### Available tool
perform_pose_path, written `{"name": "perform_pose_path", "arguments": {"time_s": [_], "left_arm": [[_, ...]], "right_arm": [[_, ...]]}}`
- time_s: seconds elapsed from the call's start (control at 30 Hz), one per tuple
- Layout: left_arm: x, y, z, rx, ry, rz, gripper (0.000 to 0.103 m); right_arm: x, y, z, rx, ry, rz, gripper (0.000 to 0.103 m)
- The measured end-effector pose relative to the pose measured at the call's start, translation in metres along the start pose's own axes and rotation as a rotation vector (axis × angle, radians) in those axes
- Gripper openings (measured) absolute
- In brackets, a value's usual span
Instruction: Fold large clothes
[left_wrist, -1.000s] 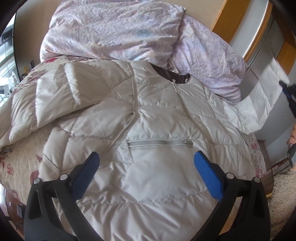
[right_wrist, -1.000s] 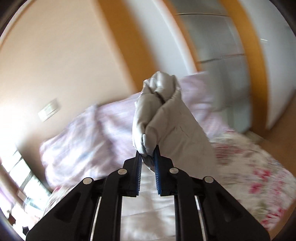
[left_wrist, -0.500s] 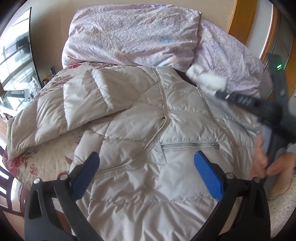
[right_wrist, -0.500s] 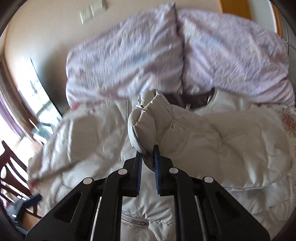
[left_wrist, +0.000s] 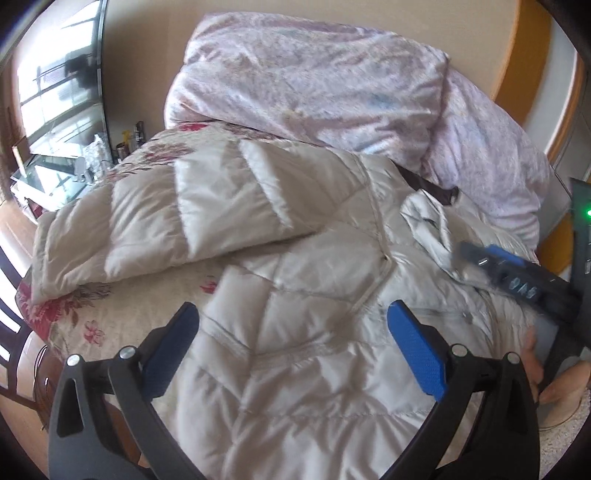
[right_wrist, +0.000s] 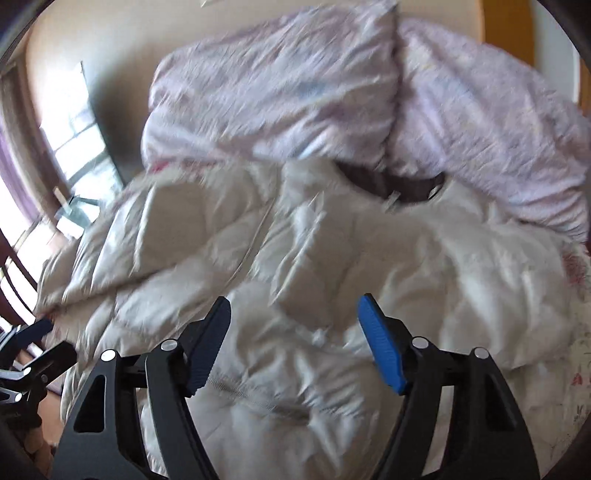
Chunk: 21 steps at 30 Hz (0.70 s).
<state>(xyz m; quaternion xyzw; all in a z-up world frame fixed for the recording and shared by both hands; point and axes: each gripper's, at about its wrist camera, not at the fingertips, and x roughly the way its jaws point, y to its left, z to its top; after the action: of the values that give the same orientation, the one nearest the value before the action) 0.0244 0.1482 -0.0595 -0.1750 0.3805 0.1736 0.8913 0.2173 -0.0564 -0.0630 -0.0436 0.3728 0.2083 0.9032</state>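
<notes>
A pale quilted down jacket (left_wrist: 295, 332) is spread front-up across the bed (left_wrist: 74, 332), its dark-lined collar (right_wrist: 391, 184) toward the head end, where a lilac duvet (left_wrist: 314, 81) is heaped against the wall. One sleeve (left_wrist: 166, 221) is laid out toward the window-side edge of the bed, while the other sleeve (right_wrist: 306, 266) has been brought in over the chest. The right tool (right_wrist: 291, 347) is seen with its jaws opening; the sleeve end lies just ahead of the blue pads and is not pressed by them, so it is judged released. The left tool (left_wrist: 291, 350) is held wide above the lower front panel, near the foot-end edge, with nothing gripped. The step in hand is judged to be the setting down of the folded-in sleeve. For this to be done well, the right tool should be lifted clear only once the pads are fully apart, so that the slippery, puffy fabric is not dragged back out. The sleeve should then be pressed flat along the jacket's middle, since trapped air is likely to make it spring up. The outstretched sleeve would best be gripped near its cuff, not mid-length, and carried across in one sweep. Care should be taken that the hem is not pulled off the near edge of the bed.
</notes>
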Motion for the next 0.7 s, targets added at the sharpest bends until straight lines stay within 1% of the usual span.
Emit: {"name": "perform_pose_path", "arguments": {"time_s": [0.07, 0.1, 0.13, 0.17, 0.2, 0.23, 0.27, 0.3, 0.37, 0.4, 0.53, 0.7], "left_arm": [[-0.001, 0.014, 0.002, -0.021, -0.016, 0.028, 0.101], [-0.001, 0.019, 0.003, -0.03, -0.021, 0.042, 0.101], [0.0, 0.027, 0.004, -0.044, -0.021, 0.062, 0.101], [0.001, 0.033, 0.004, -0.055, -0.019, 0.072, 0.101], [0.004, 0.041, 0.004, -0.071, -0.01, 0.079, 0.101], [0.006, 0.045, 0.004, -0.079, -0.004, 0.08, 0.101], [0.009, 0.051, 0.004, -0.088, 0.003, 0.084, 0.101], [0.01, 0.055, 0.003, -0.096, 0.01, 0.091, 0.101], [0.015, 0.067, 0.002, -0.116, 0.026, 0.109, 0.101], [0.017, 0.071, 0.002, -0.126, 0.031, 0.114, 0.101], [0.027, 0.099, 0.001, -0.212, 0.07, 0.138, 0.101], [0.037, 0.125, 0.001, -0.314, 0.095, 0.14, 0.101]], "right_arm": [[0.005, -0.014, 0.007, 0.057, -0.016, -0.066, 0.07], [0.014, -0.022, 0.01, 0.087, -0.009, -0.107, 0.069], [0.021, -0.024, 0.012, 0.097, 0.0, -0.125, 0.069], [0.035, -0.026, 0.013, 0.109, 0.027, -0.142, 0.069], [0.047, -0.026, 0.011, 0.113, 0.058, -0.14, 0.069], [0.06, -0.022, 0.007, 0.108, 0.1, -0.135, 0.069], [0.08, -0.014, 0.002, 0.085, 0.158, -0.147, 0.07], [0.088, -0.009, -0.001, 0.059, 0.166, -0.176, 0.071], [0.096, 0.003, -0.007, 0.004, 0.131, -0.245, 0.071], [0.096, 0.003, -0.007, 0.007, 0.126, -0.245, 0.072], [0.094, -0.009, -0.01, 0.049, 0.112, -0.191, 0.075], [0.092, -0.006, -0.011, 0.042, 0.102, -0.191, 0.075]]}}
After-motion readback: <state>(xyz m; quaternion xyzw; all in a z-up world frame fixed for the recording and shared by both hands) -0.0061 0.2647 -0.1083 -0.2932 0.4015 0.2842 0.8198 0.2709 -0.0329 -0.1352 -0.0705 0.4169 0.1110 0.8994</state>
